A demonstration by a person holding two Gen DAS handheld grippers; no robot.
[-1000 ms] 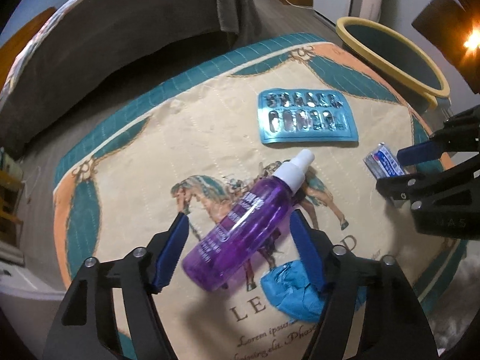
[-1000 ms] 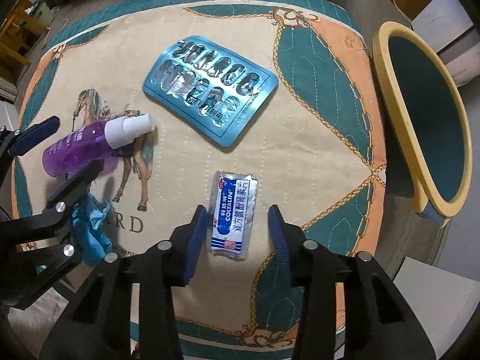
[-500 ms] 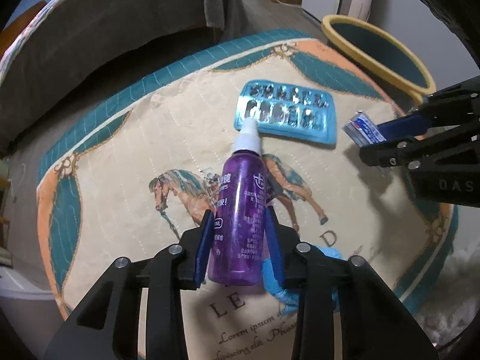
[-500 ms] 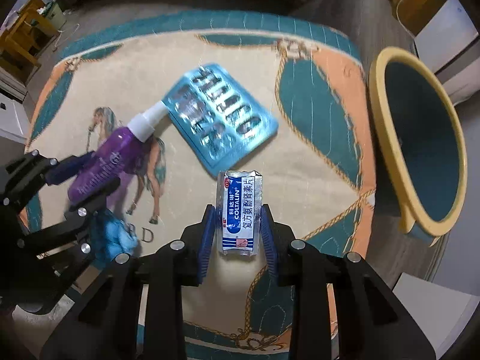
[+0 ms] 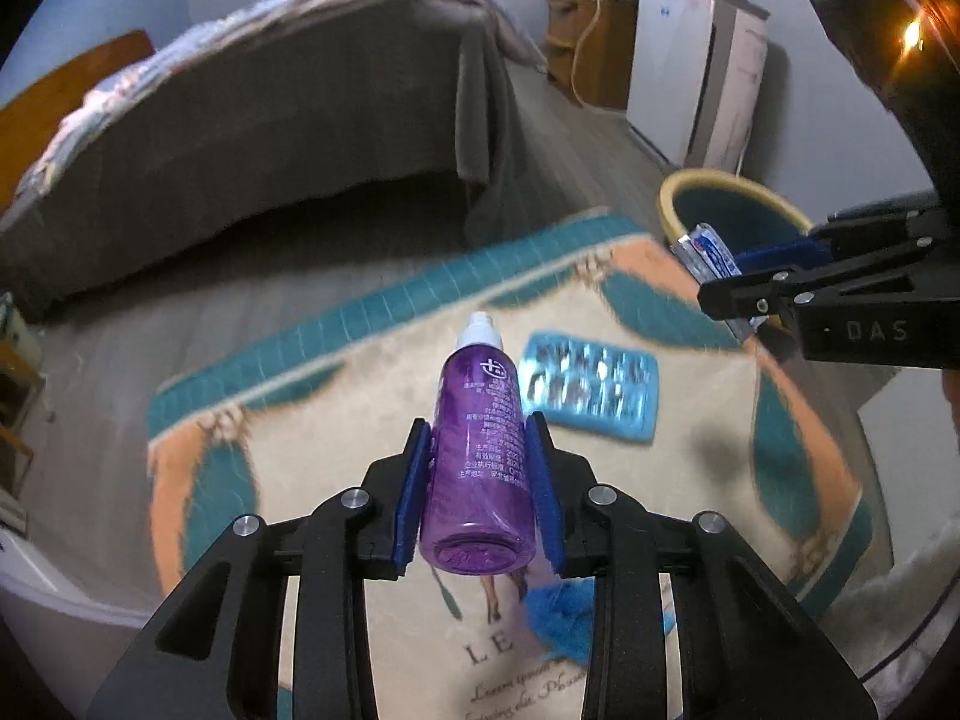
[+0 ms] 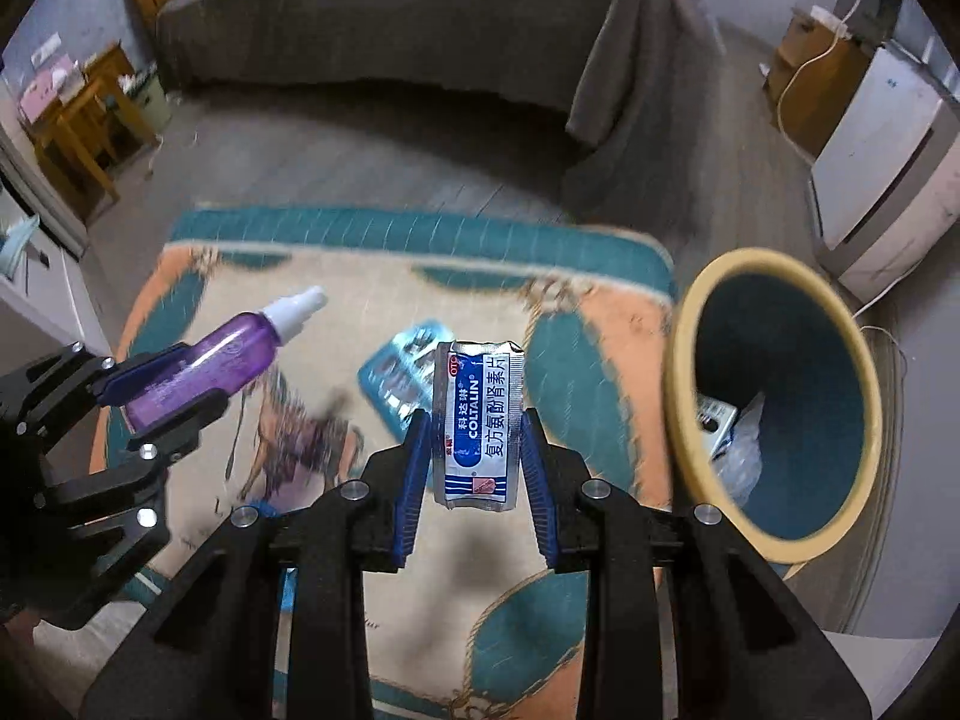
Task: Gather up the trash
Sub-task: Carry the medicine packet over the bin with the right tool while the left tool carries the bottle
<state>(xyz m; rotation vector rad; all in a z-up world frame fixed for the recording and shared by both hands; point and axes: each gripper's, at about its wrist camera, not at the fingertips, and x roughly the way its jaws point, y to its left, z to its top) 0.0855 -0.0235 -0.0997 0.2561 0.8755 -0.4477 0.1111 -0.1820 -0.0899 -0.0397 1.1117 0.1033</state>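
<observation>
My left gripper (image 5: 480, 450) is shut on a purple spray bottle (image 5: 480, 450) with a white cap, held above the rug; it also shows in the right wrist view (image 6: 210, 360). My right gripper (image 6: 477, 438) is shut on a silver-and-blue pill sachet (image 6: 478, 420), lifted above the rug, left of the yellow-rimmed teal bin (image 6: 780, 276). The sachet also shows in the left wrist view (image 5: 708, 252), in front of the bin (image 5: 720, 186). A blue blister pack (image 5: 591, 393) and a crumpled blue wrapper (image 5: 564, 618) lie on the rug.
The patterned rug (image 5: 360, 396) lies on a wooden floor. A grey-covered bed (image 5: 270, 120) stands behind it. A white appliance (image 6: 888, 180) and wooden cabinet stand at the right. The bin holds some trash (image 6: 729, 438). A wooden table (image 6: 84, 120) stands at the far left.
Both grippers closed on their items and lifted them off the rug. The views rose and tilted up toward the bed and the bin.
</observation>
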